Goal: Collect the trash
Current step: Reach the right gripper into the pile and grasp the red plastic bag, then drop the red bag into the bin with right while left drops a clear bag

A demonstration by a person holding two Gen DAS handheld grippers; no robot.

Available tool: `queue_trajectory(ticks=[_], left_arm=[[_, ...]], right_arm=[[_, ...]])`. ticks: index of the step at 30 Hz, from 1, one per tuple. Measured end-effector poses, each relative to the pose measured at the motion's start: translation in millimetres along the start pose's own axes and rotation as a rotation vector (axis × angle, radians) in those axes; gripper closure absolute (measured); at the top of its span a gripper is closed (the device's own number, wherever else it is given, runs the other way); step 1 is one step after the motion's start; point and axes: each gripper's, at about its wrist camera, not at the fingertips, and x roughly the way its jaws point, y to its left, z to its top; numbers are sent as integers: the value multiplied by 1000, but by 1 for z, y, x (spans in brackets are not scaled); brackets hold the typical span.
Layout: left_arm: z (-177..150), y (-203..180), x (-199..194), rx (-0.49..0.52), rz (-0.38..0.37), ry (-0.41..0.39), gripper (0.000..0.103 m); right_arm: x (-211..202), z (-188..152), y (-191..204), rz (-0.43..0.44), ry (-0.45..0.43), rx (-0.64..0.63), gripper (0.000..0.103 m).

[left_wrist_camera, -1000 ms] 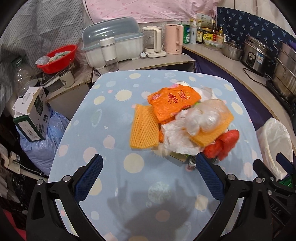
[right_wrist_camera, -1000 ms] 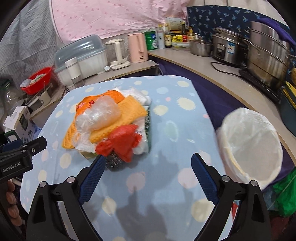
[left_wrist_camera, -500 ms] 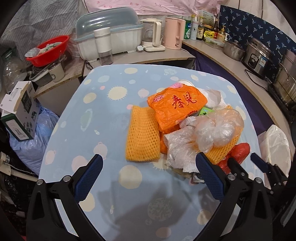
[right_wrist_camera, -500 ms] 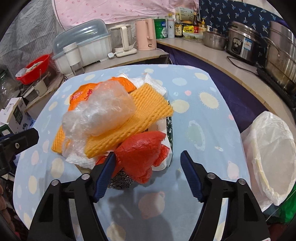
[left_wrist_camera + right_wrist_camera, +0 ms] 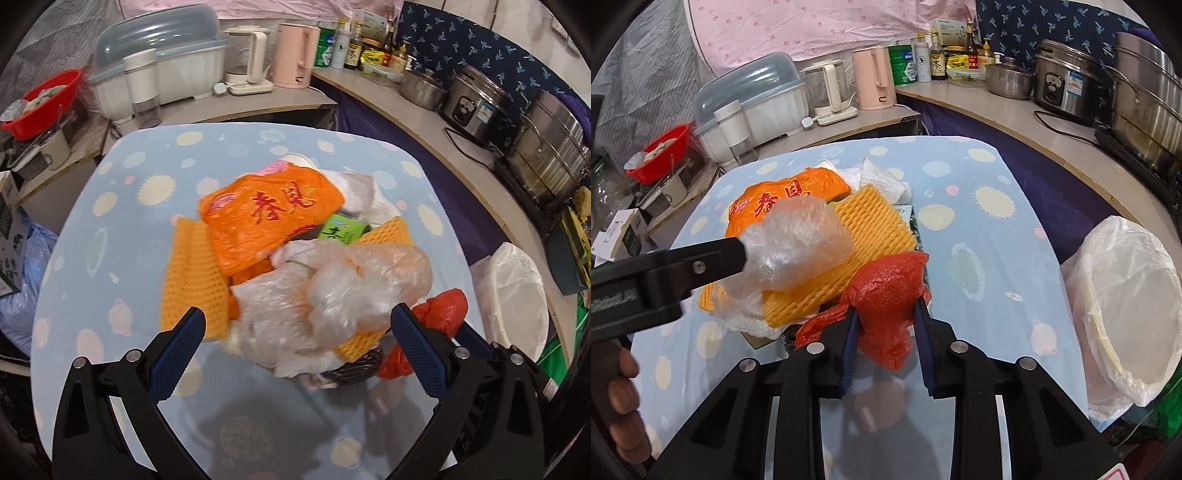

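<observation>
Right gripper (image 5: pixel 884 325) is clamped on the crumpled red plastic bag (image 5: pixel 886 295); both blue pads press into its sides, and the bag bulges up above the jaws. Left gripper (image 5: pixel 295 332) has its jaws spread wide, straddling the crumpled clear plastic bag (image 5: pixel 354 291). From the right wrist view that clear bag sits at the tip of the left gripper's black finger (image 5: pixel 705 258), contact unclear.

Trash pile lies just ahead of both grippers on the light-blue table with pale dots (image 5: pixel 122 229). Ahead of the left gripper: orange plastic bag with red characters (image 5: pixel 266 218) on top, orange foam mesh sleeve (image 5: pixel 194 280) to its left, small green carton (image 5: pixel 340 229) wedged behind the clear bag. Second orange foam mesh sheet (image 5: pixel 864 243) lies just ahead-left of the right gripper, under the clear bag, with white paper towel (image 5: pixel 882 181) beyond it. Dark metal scouring pad (image 5: pixel 351 363) sits under the pile, near the left gripper's right finger.

White-lined round bin (image 5: pixel 1126 295) stands to the right of the right gripper, off the table edge. Pink kettle (image 5: pixel 871 77) stands on the counter well ahead.
</observation>
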Motion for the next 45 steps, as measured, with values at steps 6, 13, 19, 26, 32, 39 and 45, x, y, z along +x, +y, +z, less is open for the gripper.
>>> queue_trajectory(ticks=[6,13,19,26,32,39,45], left_arm=[[4,-17,17,13,-3,-6,7],[0,-24,27,33,-48,29,55],[-3,-24,12,34,-73,4,80],[-9,-24,-29,52,-88,-65,82],[-16,-28,-64,58,-107,-104,82],[-20,-61,-97,117,-158,-152,82],[-22,-110,-111,201,-237,-162,82]], right_arm=[[-13,-2,-14,-30,-8,30,76],[-20,-12,-30,-58,5,62,76],[-29,-19,-37,-70,-1,81,76],[-52,-22,-43,-73,-41,96,76],[-81,-27,-55,-88,-90,116,76],[-120,-30,-93,-159,-169,181,76],[-151,-35,-146,-257,-231,269,76]])
